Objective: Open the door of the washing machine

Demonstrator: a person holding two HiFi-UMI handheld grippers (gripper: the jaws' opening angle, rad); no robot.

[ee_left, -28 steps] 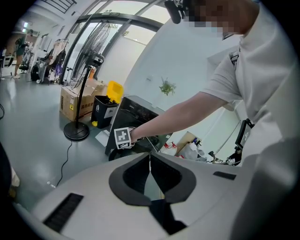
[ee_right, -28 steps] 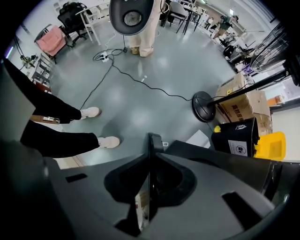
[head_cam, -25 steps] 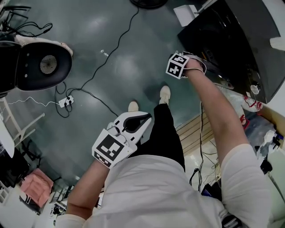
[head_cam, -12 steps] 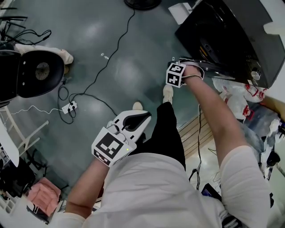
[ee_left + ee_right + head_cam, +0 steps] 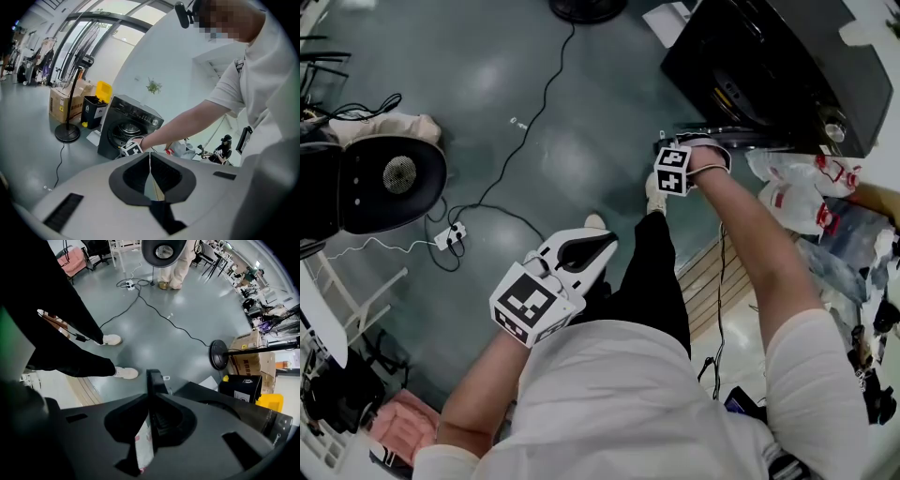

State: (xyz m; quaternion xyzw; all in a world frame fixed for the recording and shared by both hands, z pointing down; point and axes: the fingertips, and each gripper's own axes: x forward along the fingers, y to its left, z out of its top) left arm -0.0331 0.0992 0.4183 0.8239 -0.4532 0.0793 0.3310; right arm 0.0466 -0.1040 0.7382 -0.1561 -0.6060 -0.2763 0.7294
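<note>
The black washing machine (image 5: 769,66) stands at the top right of the head view and shows its drum opening (image 5: 123,130) in the left gripper view. Its door (image 5: 748,137) stands swung out from the front. My right gripper (image 5: 697,150) points steeply down and is shut on the door's dark edge (image 5: 153,380), which runs between its jaws (image 5: 151,414). My left gripper (image 5: 598,247) hangs near the person's waist. It is shut (image 5: 150,159) and holds nothing.
A round black fan (image 5: 380,183) stands on the floor at the left, with a power strip (image 5: 450,234) and a cable (image 5: 534,112) running across the grey floor. Plastic bags (image 5: 797,199) lie right of the machine. The person's feet (image 5: 652,192) stand below the door.
My right gripper has pulled the door edge down the picture, toward the person, so the door stands wider. The left gripper has drifted slightly left and stayed shut.
</note>
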